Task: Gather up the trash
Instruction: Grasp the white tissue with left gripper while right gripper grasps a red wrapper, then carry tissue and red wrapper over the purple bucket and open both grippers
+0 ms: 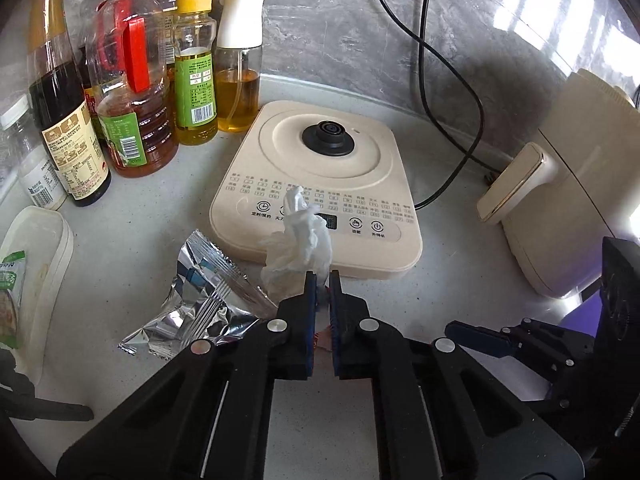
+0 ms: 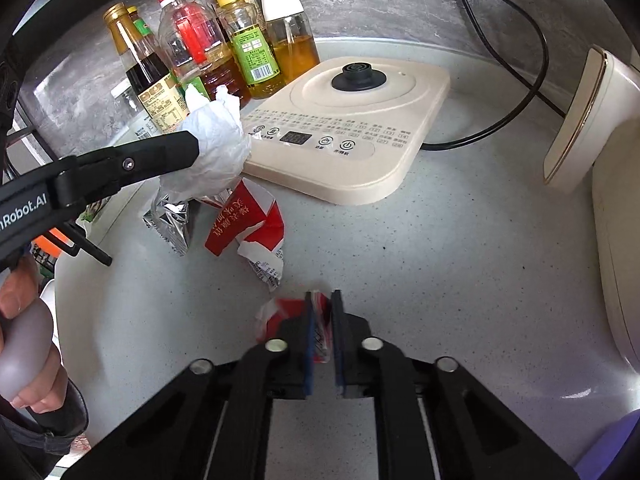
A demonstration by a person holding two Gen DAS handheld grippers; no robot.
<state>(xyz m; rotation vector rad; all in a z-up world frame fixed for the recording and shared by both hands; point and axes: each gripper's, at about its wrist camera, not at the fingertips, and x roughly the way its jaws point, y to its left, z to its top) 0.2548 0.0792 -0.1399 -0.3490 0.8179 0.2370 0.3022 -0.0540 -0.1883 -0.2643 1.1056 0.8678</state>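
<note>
Progress: early, by my reading; two pieces are gripped, none visibly binned, and no bin is in view.
Left gripper (image 1: 322, 280): jaws closed on the crumpled white tissue (image 1: 298, 246), which stands just in front of the cream appliance base (image 1: 320, 168).
Right gripper (image 2: 321, 300): jaws closed on a small red-and-white wrapper scrap (image 2: 280, 312), low over the countertop (image 2: 460, 260).
Left to do: the silver foil packet (image 1: 200, 300) and the torn red carton piece (image 2: 248, 224) lie loose on the counter, near each other.
Containers: oil spray bottle (image 1: 238, 96) roughly a third full of yellow oil; red-capped oil bottle (image 1: 132, 92) holds amber oil in its lower part; dark sauce bottle (image 1: 64, 100) mostly full.
White tray (image 1: 44, 240): holds a green packet (image 1: 10, 300); other contents hidden.
</note>
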